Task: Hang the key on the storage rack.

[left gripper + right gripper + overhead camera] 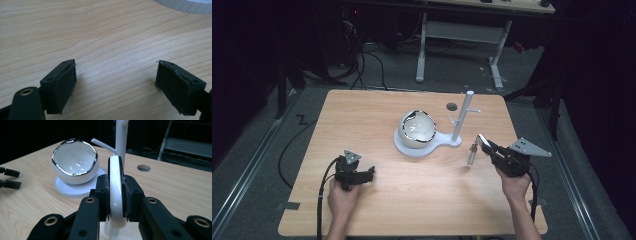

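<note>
My right gripper (479, 143) hovers above the table's right side, shut on the white curved handle (116, 192) of a small cup (471, 154) that hangs below the jaws, off the table. Left of it stands a white stand (424, 146) with a round base and an upright post with pegs (463, 116). A white bowl-shaped cup with a silver rim (417, 127) sits tilted on the base (72, 163). My left gripper (368, 173) rests low on the table at the front left, open, with only bare wood between its pads (116, 80).
A round hole (452, 106) pierces the wooden table (377, 215) behind the stand. Cables trail from both grippers over the front edge. Beyond the table are a white desk frame (459, 37) and floor cables.
</note>
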Action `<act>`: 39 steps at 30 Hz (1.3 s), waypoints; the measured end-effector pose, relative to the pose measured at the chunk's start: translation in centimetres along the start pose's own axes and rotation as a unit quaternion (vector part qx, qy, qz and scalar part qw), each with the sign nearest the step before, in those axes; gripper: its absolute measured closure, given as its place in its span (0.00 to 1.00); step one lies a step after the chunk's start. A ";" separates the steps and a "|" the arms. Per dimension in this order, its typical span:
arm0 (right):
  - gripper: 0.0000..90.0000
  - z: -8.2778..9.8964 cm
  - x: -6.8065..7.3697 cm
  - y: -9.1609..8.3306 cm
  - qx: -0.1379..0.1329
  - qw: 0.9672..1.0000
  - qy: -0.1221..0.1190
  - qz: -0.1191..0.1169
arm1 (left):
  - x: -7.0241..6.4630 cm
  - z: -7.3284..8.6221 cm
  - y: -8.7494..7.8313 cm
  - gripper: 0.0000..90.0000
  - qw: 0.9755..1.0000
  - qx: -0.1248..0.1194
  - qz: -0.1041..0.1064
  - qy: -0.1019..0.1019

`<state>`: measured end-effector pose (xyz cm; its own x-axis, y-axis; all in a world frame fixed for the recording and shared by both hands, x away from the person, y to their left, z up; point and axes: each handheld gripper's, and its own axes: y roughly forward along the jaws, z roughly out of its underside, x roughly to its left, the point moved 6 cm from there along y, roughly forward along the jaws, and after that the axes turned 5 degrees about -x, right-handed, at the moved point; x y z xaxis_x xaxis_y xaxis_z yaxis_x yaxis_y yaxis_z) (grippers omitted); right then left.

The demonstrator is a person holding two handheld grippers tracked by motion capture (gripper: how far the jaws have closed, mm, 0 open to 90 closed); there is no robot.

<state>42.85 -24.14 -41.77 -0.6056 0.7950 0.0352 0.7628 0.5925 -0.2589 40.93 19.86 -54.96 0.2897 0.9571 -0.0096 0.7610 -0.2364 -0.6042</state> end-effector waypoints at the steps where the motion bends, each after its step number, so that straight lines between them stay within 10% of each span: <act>1: 0.85 0.0 0.0 0.0 0.000 1.000 0.000 0.000 | 0.0 0.0 0.0 0.19 1.000 0.000 0.000 0.000; 39: 0.85 -5.1 -1.6 -0.3 -0.033 0.999 -0.007 -0.003 | 0.0 0.0 0.0 0.19 1.000 0.000 0.000 0.000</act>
<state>44.71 -24.95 -36.84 -0.6128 0.7899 0.0223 0.7724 0.6047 -0.1941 40.93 19.86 -54.96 0.2898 0.9570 -0.0098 0.7609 -0.2366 -0.6043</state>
